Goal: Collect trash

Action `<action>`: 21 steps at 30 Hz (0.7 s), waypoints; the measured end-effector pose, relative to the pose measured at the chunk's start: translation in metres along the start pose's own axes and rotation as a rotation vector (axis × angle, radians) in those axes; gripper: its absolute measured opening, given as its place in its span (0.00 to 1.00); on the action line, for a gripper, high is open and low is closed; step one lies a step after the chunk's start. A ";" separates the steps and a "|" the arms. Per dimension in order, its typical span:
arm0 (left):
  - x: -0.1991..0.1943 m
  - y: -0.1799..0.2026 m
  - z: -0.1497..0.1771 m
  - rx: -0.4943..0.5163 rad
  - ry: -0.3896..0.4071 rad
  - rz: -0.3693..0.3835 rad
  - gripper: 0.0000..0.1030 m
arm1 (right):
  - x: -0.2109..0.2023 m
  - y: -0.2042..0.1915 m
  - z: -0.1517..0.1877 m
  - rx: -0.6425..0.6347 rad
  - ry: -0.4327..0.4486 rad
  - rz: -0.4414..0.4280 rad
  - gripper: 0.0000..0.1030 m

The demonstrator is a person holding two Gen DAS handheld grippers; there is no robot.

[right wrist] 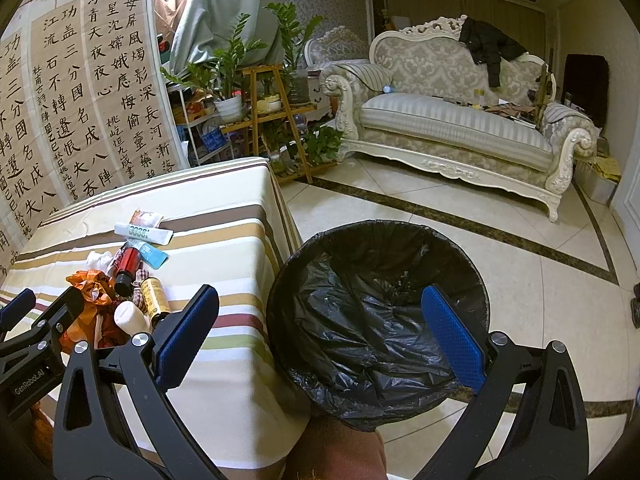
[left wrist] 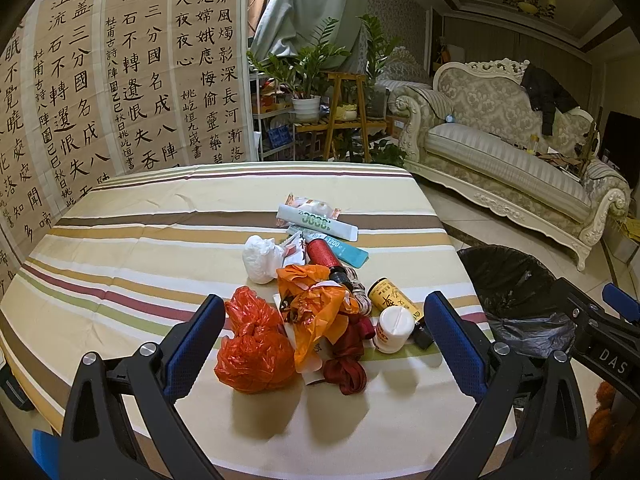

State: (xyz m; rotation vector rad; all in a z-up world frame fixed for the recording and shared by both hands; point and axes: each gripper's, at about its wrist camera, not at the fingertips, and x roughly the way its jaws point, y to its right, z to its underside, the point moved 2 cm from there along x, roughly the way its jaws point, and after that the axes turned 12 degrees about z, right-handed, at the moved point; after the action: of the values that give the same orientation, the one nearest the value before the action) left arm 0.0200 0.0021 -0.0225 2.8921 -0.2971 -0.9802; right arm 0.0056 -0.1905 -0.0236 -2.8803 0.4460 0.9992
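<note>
A pile of trash lies on the striped tablecloth [left wrist: 120, 248]: a red plastic bag [left wrist: 254, 350], an orange bag [left wrist: 316, 300], a white bottle [left wrist: 394, 328], a yellow bottle [left wrist: 394, 296], a red bottle [left wrist: 322, 252], a white wad [left wrist: 262, 258], flat wrappers [left wrist: 316, 220] and a dark red ribbon [left wrist: 348, 364]. My left gripper [left wrist: 324, 344] is open, its jaws on either side of the near end of the pile. My right gripper [right wrist: 320, 328] is open and empty above the bin with a black liner [right wrist: 376, 312], right of the table.
The bin also shows in the left wrist view [left wrist: 516, 292], beside the table's right edge. A cream sofa [right wrist: 452, 128] stands across the tiled floor [right wrist: 540, 248]. Plants on a wooden stand [left wrist: 344, 116] are behind the table. Calligraphy sheets [left wrist: 120, 80] cover the left wall.
</note>
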 end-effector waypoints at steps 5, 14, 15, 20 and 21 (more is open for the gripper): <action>0.000 0.000 0.000 0.000 -0.003 0.001 0.94 | 0.000 0.001 0.000 0.000 0.000 -0.001 0.96; 0.001 0.001 0.004 0.001 -0.008 0.004 0.94 | 0.002 -0.004 0.003 0.006 -0.003 0.006 0.96; 0.001 0.002 0.003 0.002 -0.010 0.005 0.94 | 0.003 -0.004 0.003 0.008 -0.005 0.007 0.96; 0.002 0.000 0.004 0.002 -0.020 0.005 0.94 | 0.003 -0.004 0.003 0.015 -0.015 0.001 0.96; 0.001 -0.001 0.004 -0.002 -0.023 0.004 0.94 | 0.003 -0.005 0.003 0.014 -0.016 0.001 0.96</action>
State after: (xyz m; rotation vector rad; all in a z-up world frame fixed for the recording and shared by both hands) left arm 0.0189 0.0023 -0.0264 2.8795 -0.3031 -1.0131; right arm 0.0078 -0.1861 -0.0283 -2.8584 0.4517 1.0146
